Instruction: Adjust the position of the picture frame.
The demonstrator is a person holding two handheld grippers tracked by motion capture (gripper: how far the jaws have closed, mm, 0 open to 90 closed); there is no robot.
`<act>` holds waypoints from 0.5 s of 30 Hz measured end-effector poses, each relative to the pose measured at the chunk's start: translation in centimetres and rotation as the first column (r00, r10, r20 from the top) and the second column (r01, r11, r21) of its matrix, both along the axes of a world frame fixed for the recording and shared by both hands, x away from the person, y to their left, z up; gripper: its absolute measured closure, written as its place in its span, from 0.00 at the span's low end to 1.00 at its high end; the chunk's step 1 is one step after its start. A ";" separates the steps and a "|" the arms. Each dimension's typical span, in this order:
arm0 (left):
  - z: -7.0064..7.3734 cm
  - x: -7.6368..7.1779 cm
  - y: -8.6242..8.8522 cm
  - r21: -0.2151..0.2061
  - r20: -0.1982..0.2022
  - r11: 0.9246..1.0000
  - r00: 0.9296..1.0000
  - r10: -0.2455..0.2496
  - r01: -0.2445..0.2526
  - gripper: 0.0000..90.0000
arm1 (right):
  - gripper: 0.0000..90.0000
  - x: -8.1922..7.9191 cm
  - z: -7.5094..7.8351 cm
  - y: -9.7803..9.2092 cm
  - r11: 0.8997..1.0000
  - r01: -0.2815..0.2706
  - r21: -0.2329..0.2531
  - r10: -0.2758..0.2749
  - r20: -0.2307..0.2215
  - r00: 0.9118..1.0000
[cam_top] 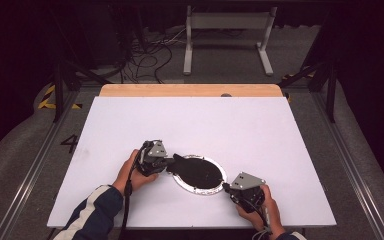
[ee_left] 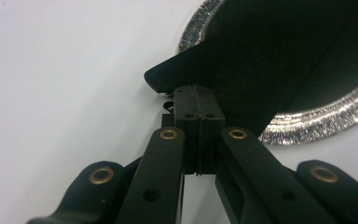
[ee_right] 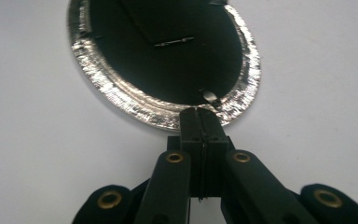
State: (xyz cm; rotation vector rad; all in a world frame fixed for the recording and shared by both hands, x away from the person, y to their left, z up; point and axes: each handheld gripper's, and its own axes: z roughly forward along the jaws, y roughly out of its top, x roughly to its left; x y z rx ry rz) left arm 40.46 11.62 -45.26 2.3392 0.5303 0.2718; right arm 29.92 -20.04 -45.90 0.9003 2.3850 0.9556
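Observation:
A round silver foil plate lies on the white table near the front, with a black sheet over its inside. My left gripper is at the plate's left and is shut on a pointed edge of the black sheet, which is lifted off the foil rim. My right gripper is at the plate's right front. In the right gripper view its jaws are pressed together on the foil rim, beside a small torn foil tab. A thin metal strip lies on the black sheet.
The white table top spreads wide behind and beside the plate, with a wooden strip along its far edge. A white stand and loose cables are on the floor beyond.

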 end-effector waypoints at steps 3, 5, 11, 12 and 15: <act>0.1 -0.4 0.5 0.001 0.004 1.000 1.000 0.006 -0.006 1.00 | 1.00 0.8 -0.1 0.1 1.000 0.022 0.006 -0.022 0.007 1.000; 0.2 -0.8 1.1 -0.009 0.013 1.000 1.000 0.012 -0.011 1.00 | 1.00 1.5 -0.1 0.5 0.998 0.068 -0.012 -0.068 0.025 0.997; 0.1 -1.4 1.9 -0.013 0.012 1.000 1.000 0.012 -0.012 1.00 | 1.00 1.1 0.2 0.3 0.998 0.052 0.019 -0.052 0.003 0.999; 0.0 -1.5 1.9 -0.013 0.010 1.000 1.000 0.014 -0.013 1.00 | 1.00 0.9 0.3 0.4 0.998 0.042 0.037 -0.042 -0.007 0.999; -0.4 -1.3 2.1 -0.020 -0.001 1.000 1.000 0.021 -0.021 1.00 | 1.00 0.0 0.4 0.9 0.998 -0.004 0.067 0.006 -0.029 1.000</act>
